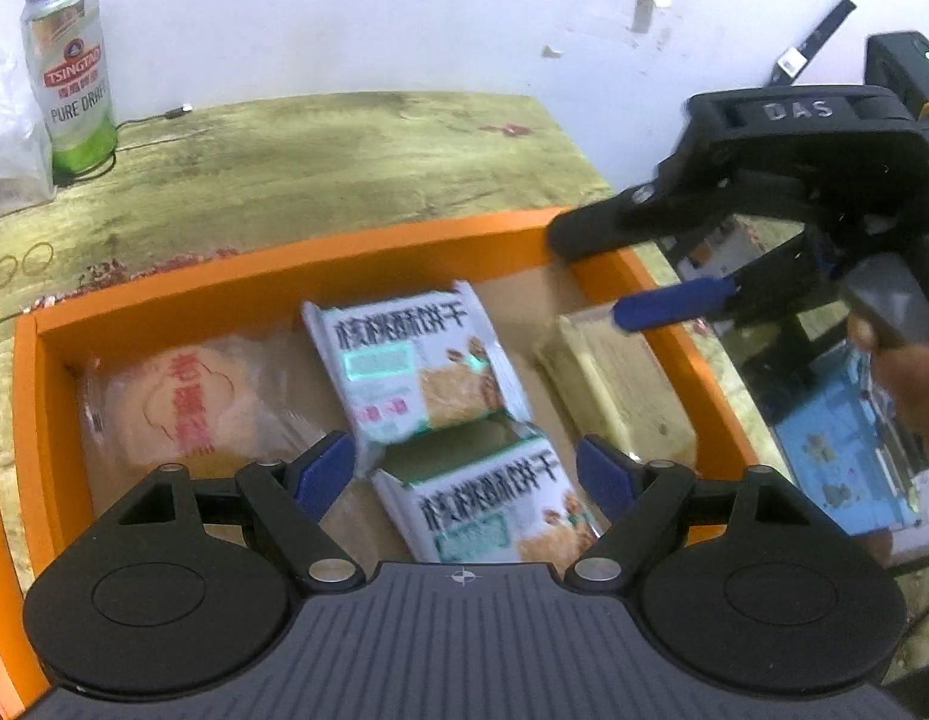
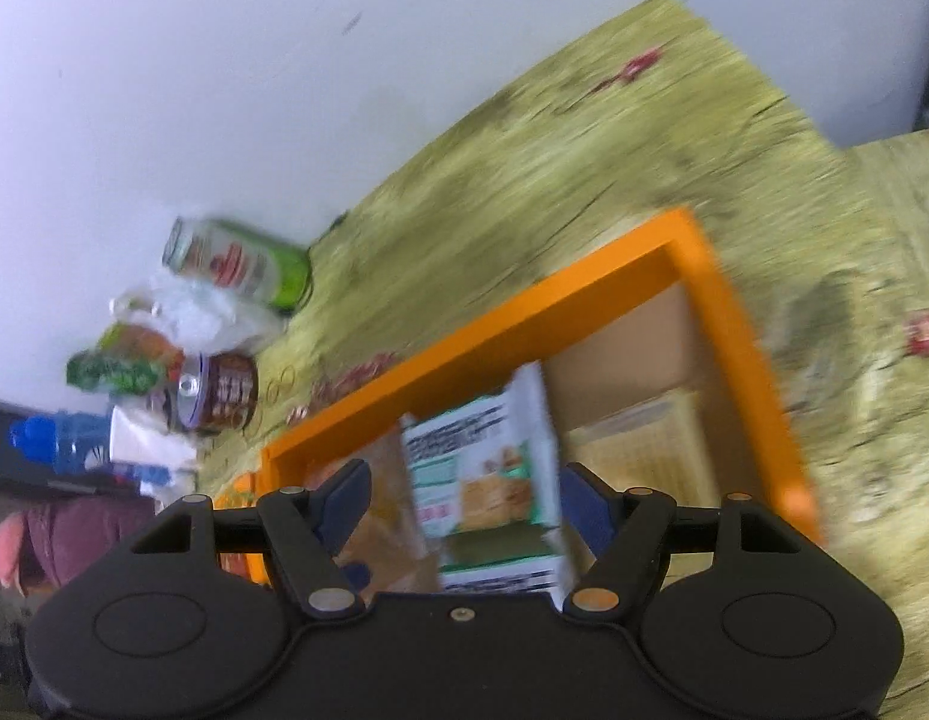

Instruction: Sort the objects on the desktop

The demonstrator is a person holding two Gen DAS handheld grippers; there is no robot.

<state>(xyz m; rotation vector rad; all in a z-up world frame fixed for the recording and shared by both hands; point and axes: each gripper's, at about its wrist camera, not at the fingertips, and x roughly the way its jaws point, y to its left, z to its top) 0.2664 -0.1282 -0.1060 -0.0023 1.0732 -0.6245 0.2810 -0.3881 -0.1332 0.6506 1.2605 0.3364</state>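
An orange tray (image 1: 272, 276) holds a clear-wrapped round cake (image 1: 164, 414), two white-and-teal biscuit packets (image 1: 416, 372) (image 1: 494, 510) and a beige wrapped bar (image 1: 614, 384). My left gripper (image 1: 464, 477) is open just above the nearer packet, its blue pads (image 1: 326, 474) wide of the packet's sides. My right gripper (image 1: 608, 276) reaches in over the tray's right corner, open with nothing between its fingers. The right wrist view is blurred and tilted; there the right gripper (image 2: 464, 501) stands open over the tray (image 2: 734, 324) and a biscuit packet (image 2: 482, 462).
A green beer can (image 1: 74, 78), a plastic bag (image 1: 8, 138) and rubber bands (image 1: 20, 264) sit on the wooden table behind the tray. A blue box (image 1: 848, 450) lies right of it, under a hand (image 1: 908, 384). Cans and bottles (image 2: 224, 390) cluster by the wall.
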